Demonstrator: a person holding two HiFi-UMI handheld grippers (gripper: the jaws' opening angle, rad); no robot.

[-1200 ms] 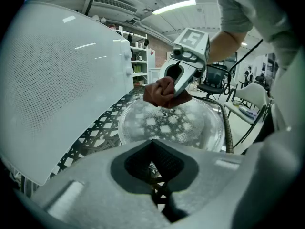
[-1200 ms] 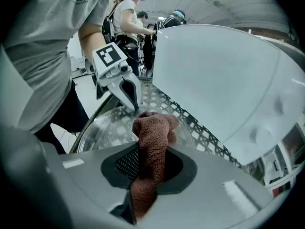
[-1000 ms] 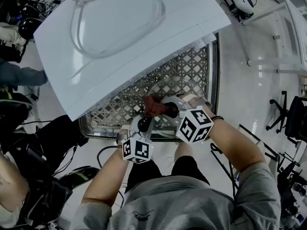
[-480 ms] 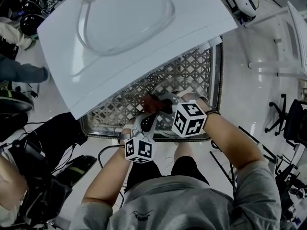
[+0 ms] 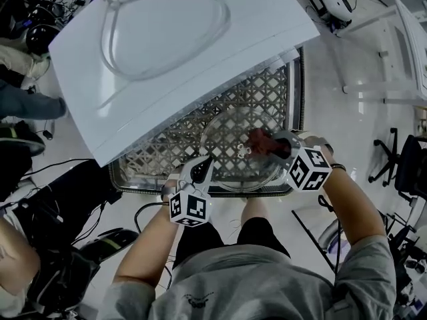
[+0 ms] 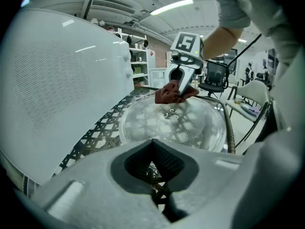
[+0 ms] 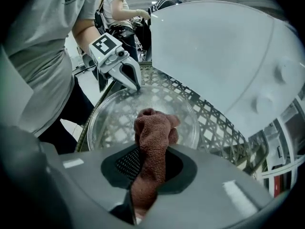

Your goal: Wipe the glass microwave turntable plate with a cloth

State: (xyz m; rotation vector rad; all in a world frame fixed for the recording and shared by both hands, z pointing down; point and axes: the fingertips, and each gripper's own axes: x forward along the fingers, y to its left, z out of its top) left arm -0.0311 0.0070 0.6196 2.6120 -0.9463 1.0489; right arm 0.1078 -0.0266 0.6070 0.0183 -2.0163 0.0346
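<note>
One glass plate [image 5: 227, 145], one cloth [image 5: 261, 142], one wire rack [image 5: 267, 92].

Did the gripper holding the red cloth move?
Yes. The right gripper slid right across the plate with the cloth, away from the left gripper.

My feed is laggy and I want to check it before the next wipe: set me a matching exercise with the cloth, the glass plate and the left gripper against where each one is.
Things:
1. cloth
2. glass plate
3. left gripper

Places:
A. lying flat on the lattice rack
B. tips at the plate's rim, on the person's side
C. clamped in the right gripper

Pairs: 1-C, 2-A, 3-B
</note>
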